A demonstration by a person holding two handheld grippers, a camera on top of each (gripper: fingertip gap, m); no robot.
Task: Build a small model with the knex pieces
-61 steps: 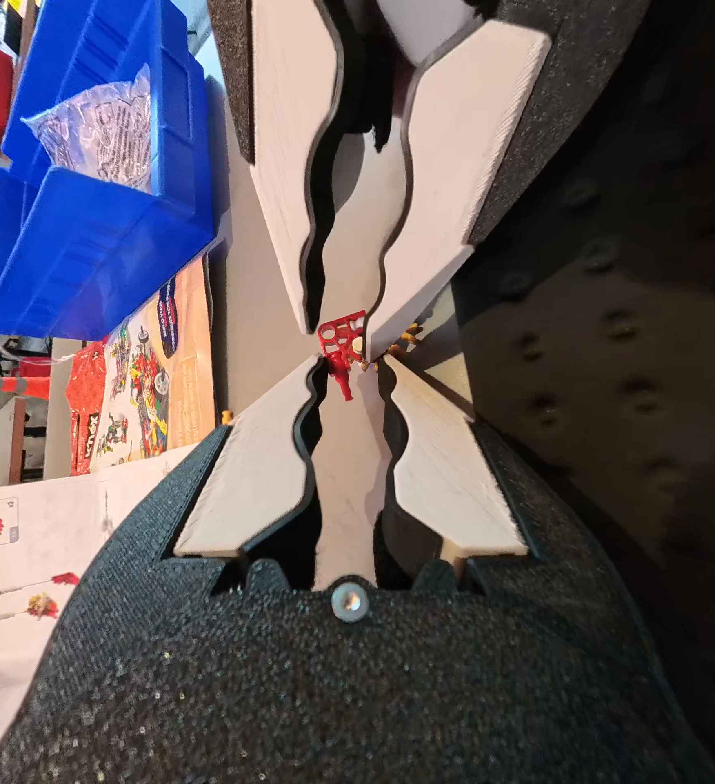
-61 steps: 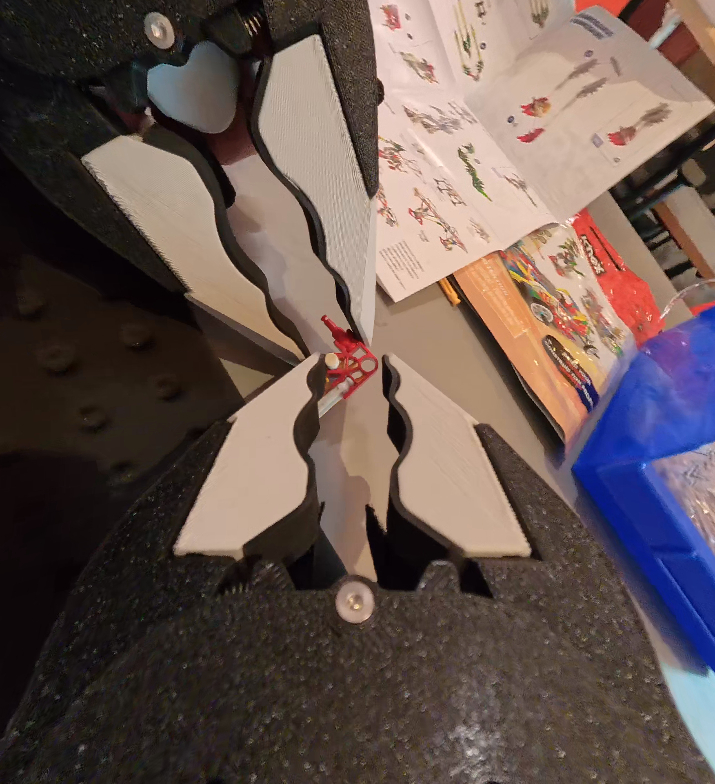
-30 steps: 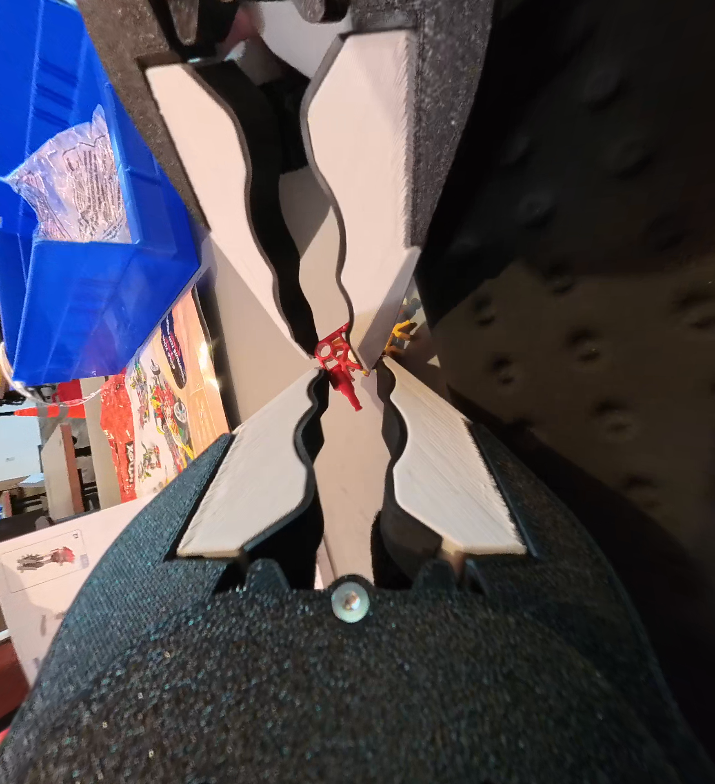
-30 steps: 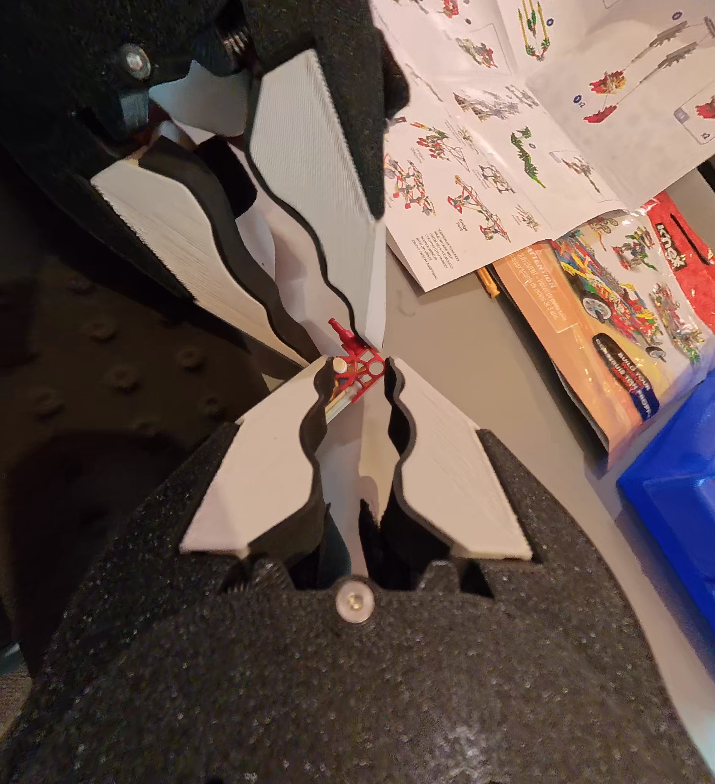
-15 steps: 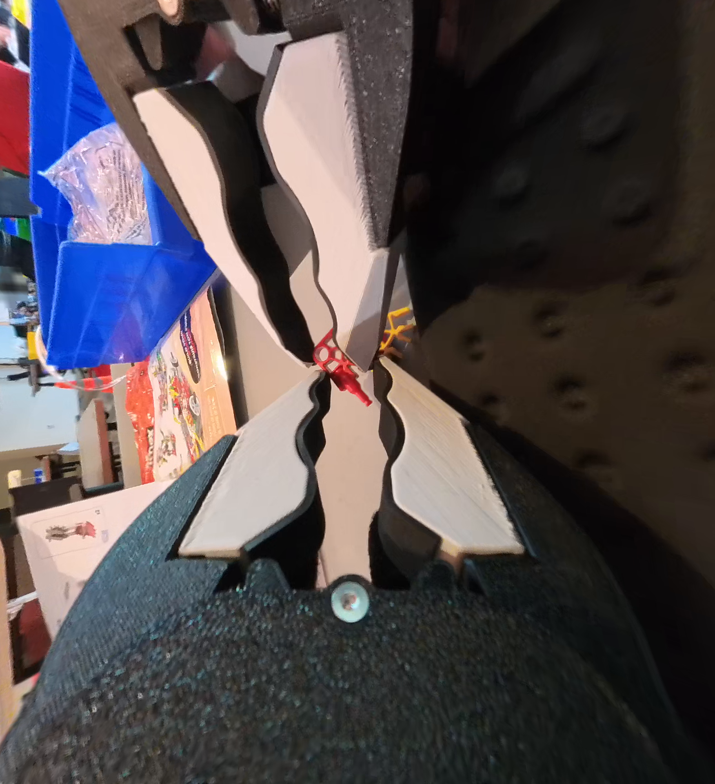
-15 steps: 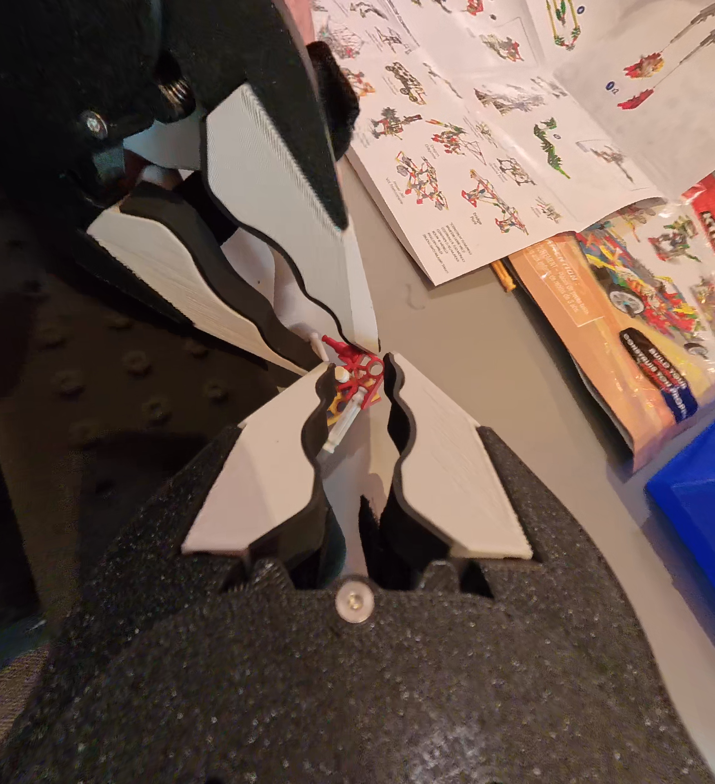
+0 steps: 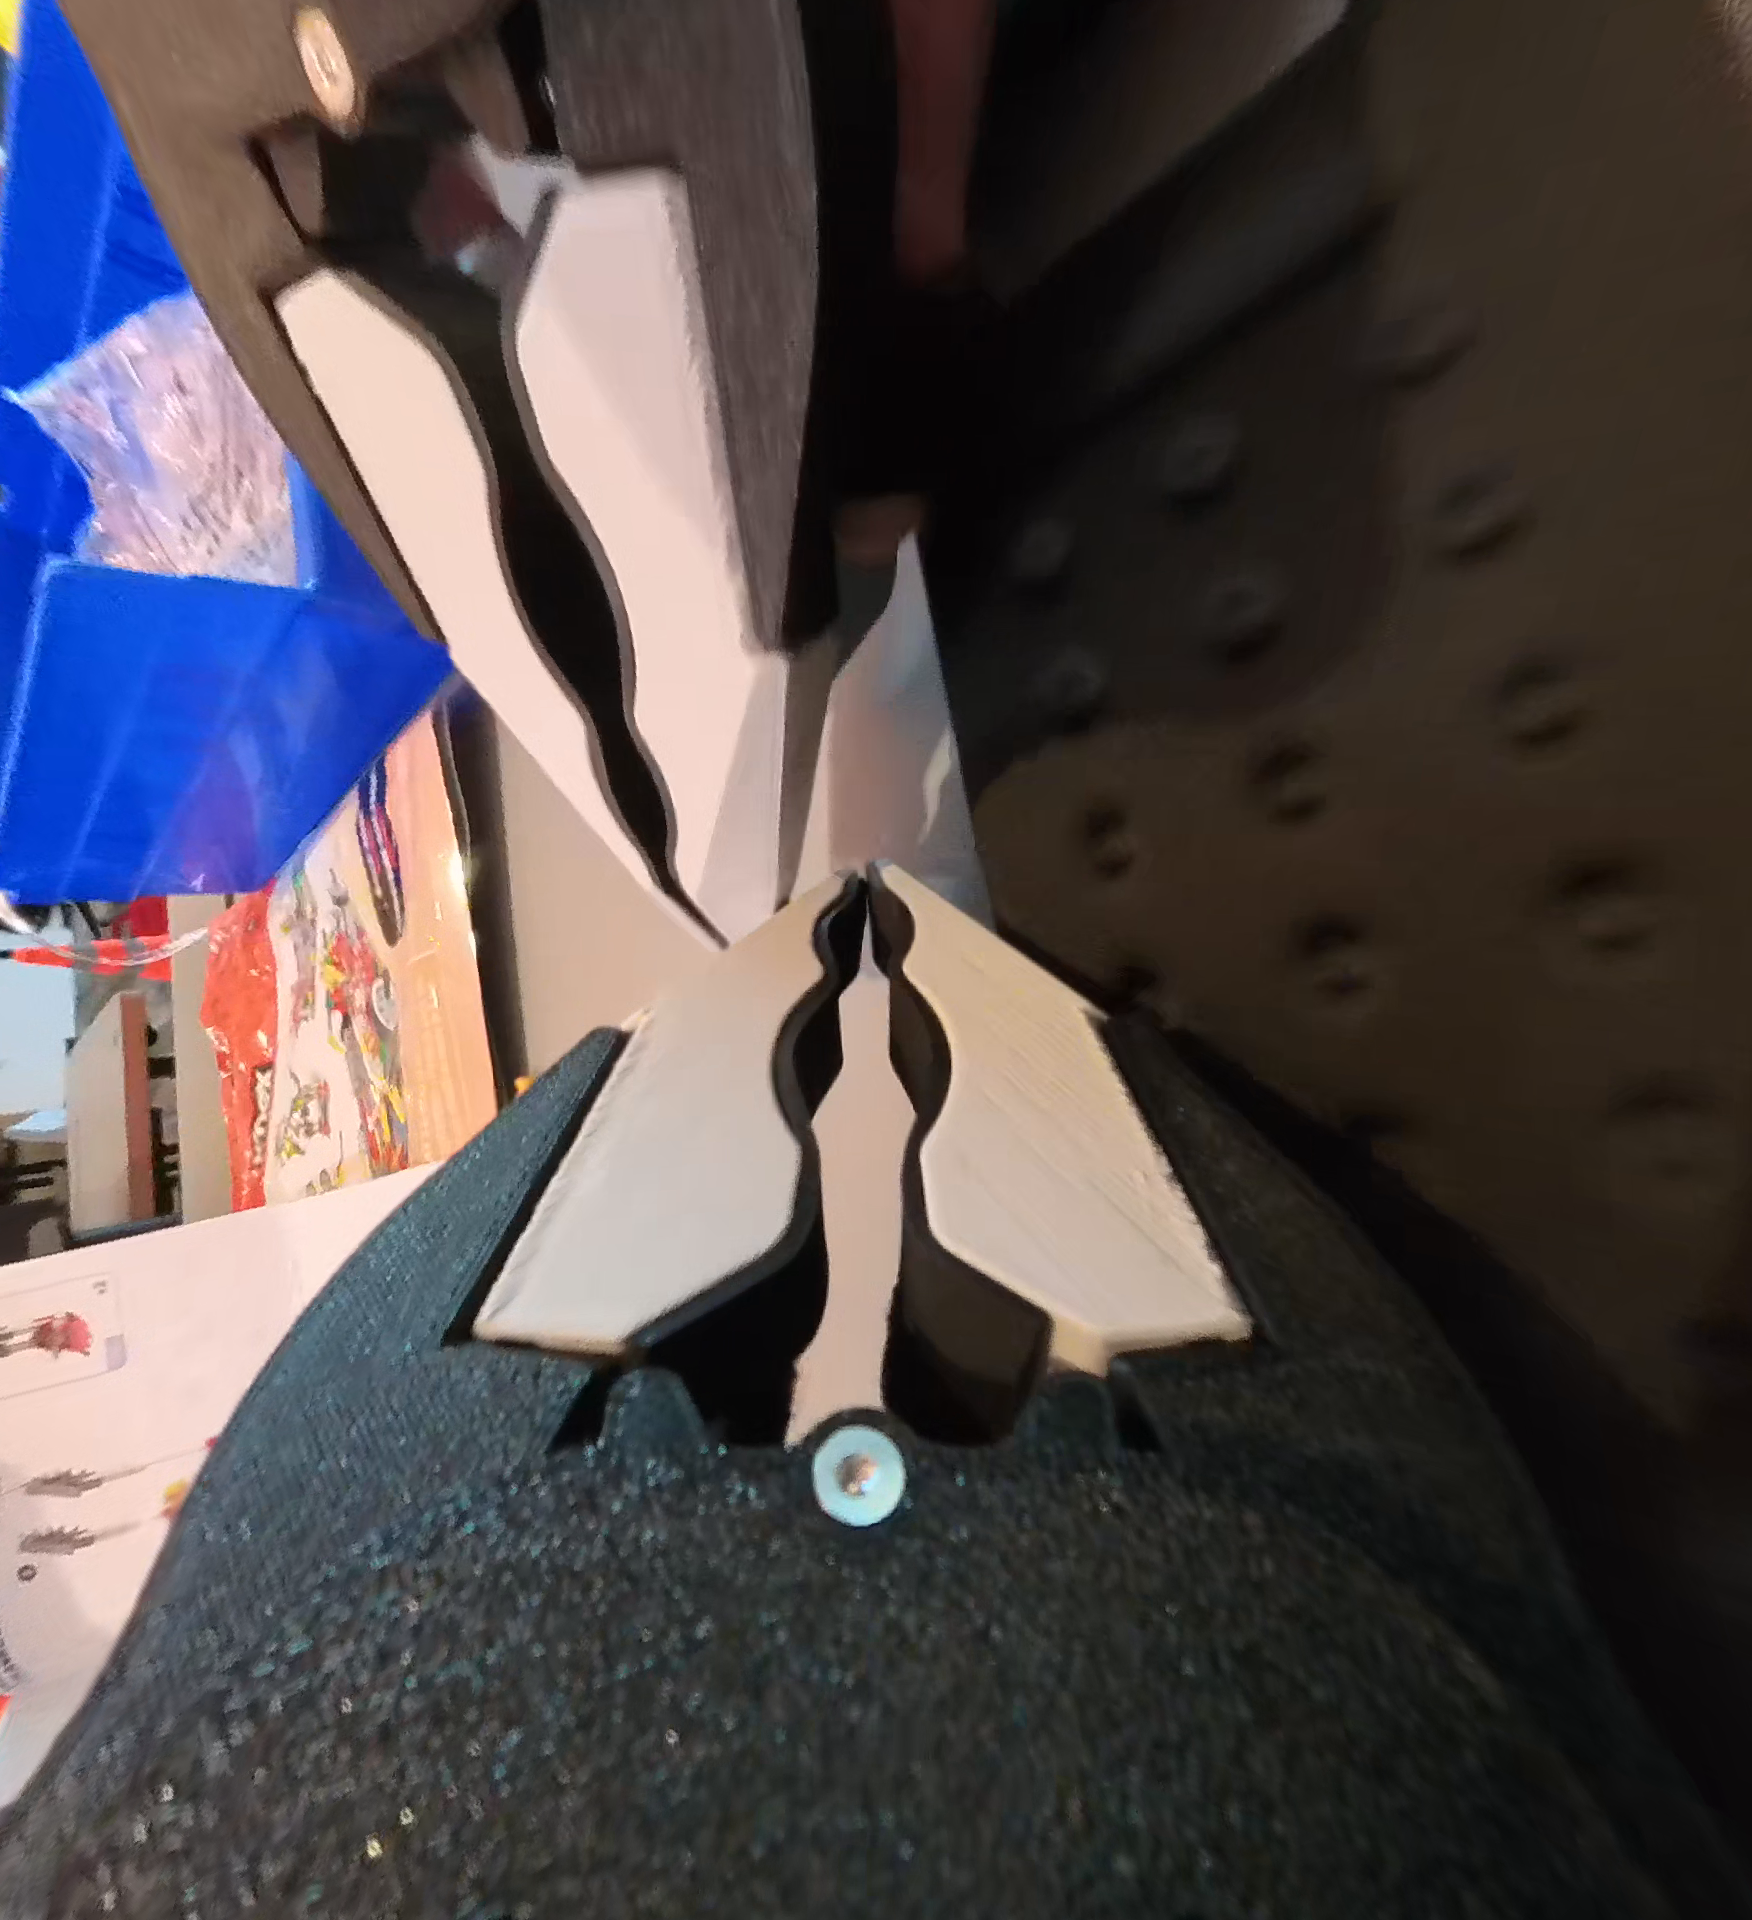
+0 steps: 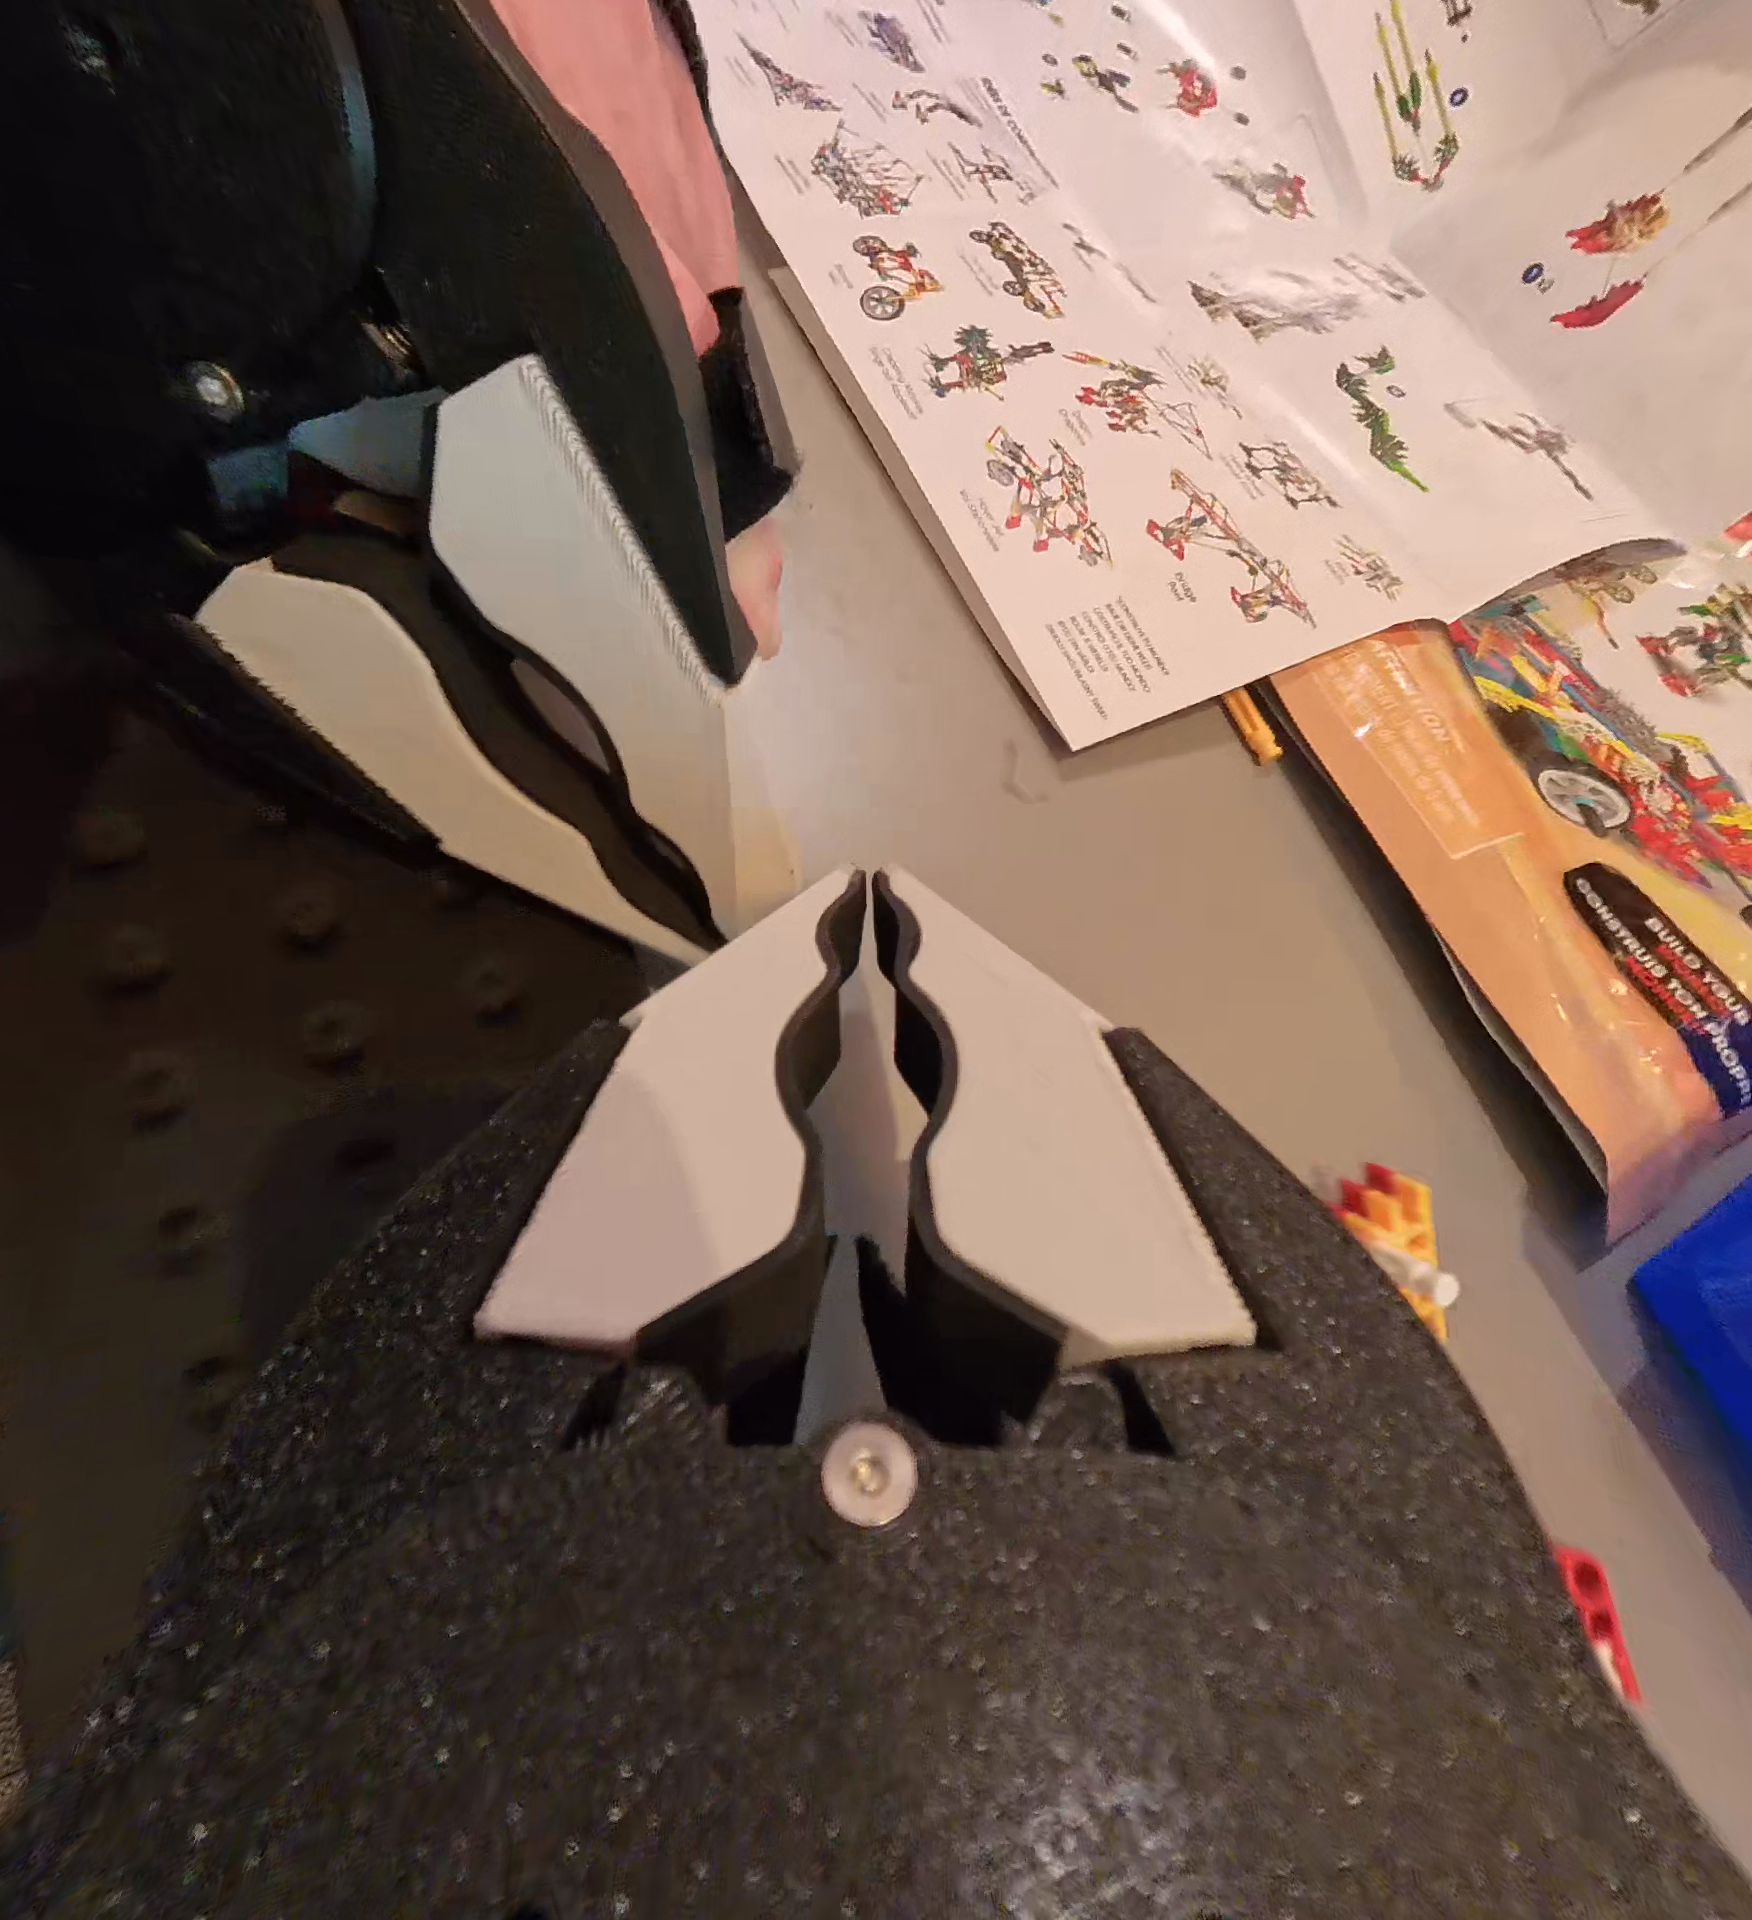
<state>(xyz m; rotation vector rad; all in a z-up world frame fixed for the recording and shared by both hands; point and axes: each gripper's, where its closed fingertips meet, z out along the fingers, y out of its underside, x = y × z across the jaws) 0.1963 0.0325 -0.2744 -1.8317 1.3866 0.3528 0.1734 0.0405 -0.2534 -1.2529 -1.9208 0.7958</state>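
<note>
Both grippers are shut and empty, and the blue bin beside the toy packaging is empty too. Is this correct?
Not quite. The blue bin is not empty: the left wrist view shows a clear plastic bag in it. The left gripper and right gripper are indeed shut and empty.

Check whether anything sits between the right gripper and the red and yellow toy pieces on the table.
Nothing visible does. The toy pieces lie on the table beside the right gripper, off to its right, not ahead of its shut jaws.
</note>
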